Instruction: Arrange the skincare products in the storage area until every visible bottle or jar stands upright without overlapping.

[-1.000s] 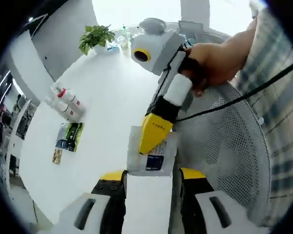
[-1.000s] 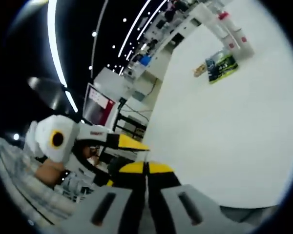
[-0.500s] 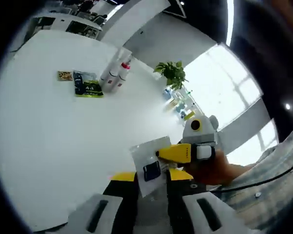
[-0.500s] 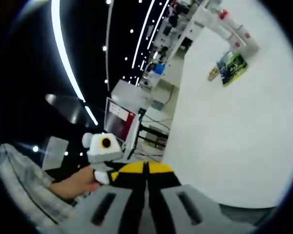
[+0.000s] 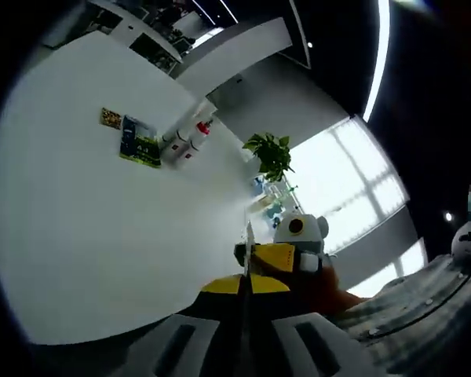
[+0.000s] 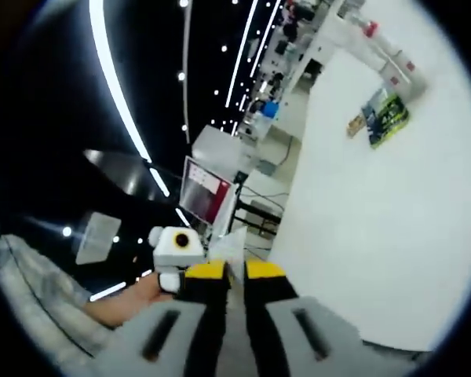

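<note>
The skincare bottles [image 5: 184,140] lie on their sides, side by side with red caps, far across the white desk [image 5: 86,236] at about 11 o'clock in your left gripper view, with a green-and-black packet [image 5: 139,144] just beside them and a smaller yellowish packet [image 5: 110,118] next to that. In your right gripper view the same bottles [image 6: 388,55] sit at about 1 o'clock near the desk's [image 6: 377,236] far edge, the green packet [image 6: 387,116] a little nearer to you and the small packet [image 6: 355,125] at its side. Your left claw [image 5: 245,284] has its yellow-tipped jaws drawn close on a thin white sachet [image 5: 248,243] that you see edge-on, rising from between them at 6 o'clock. Your right claw [image 6: 228,271] holds its jaws nearly together around the pale corner of the same sachet [image 6: 234,242], which pokes up between the tips. In your left gripper view the right claw comes in from 5 o'clock, touching the sachet, with your hand [image 5: 330,287] behind it; in your right gripper view your other hand [image 6: 133,298] shows at 8 o'clock. A potted plant [image 5: 270,155] stands beyond the bottles near the bright window [image 5: 345,188], with some small items too blurred to identify below it.
</note>
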